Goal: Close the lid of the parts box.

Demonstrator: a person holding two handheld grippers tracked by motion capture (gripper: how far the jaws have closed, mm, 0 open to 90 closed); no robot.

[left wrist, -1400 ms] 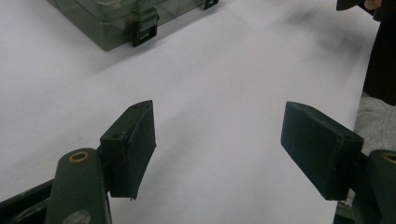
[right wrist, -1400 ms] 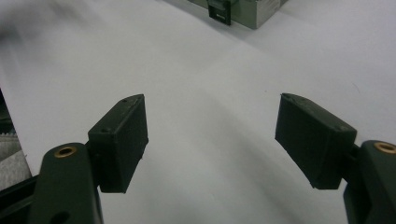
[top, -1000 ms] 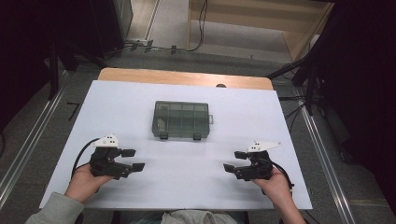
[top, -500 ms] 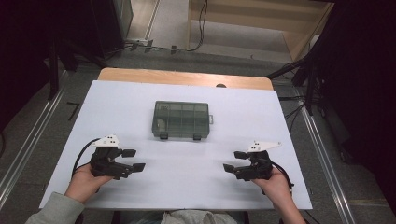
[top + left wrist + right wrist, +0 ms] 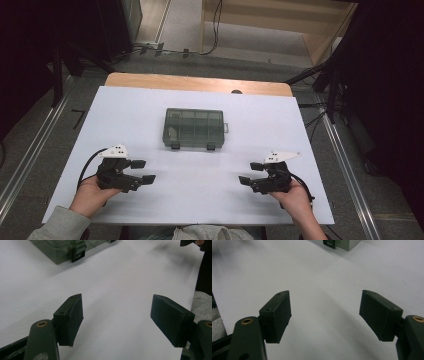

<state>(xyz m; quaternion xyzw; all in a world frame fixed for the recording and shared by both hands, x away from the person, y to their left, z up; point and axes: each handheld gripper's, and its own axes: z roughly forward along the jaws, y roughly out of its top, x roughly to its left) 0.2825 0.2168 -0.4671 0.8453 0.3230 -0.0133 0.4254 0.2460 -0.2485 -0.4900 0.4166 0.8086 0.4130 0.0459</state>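
Item: compartment box [image 5: 193, 128], smoky translucent plastic, rectangular, lid down. It lies flat on the white table top [image 5: 210, 200], toward the far middle, long side facing the person. Two dark latches [image 5: 174, 145] sit on its near edge; a small tab juts from its right end. Divider walls show through the lid; something small and pale sits in a left compartment, too small to tell what.

Item: left gripper [image 5: 141, 171], black, with a white three-cornered plate on top and a cable trailing off its left side. Held in the person's left hand [image 5: 90, 192] at the near left of the table, low over the surface. Jaws point toward the table's middle and stand wide apart, nothing between them. The left gripper view shows both pads spread over bare white surface, with a corner of the box [image 5: 62, 250] and one latch [image 5: 78, 255] at the upper left, well apart from the jaws.

Item: right gripper [image 5: 248, 174], same make, plate on top, held in the right hand [image 5: 295, 197] at the near right. Jaws point inward toward the other gripper, likewise spread wide and holding nothing. The right gripper view shows a box corner [image 5: 347, 243] at the top edge, well clear of the pads.

Item: grey sleeve [image 5: 55, 225] on the left forearm, at the near edge.

Item: wooden table edge [image 5: 200, 83], beyond the white top.
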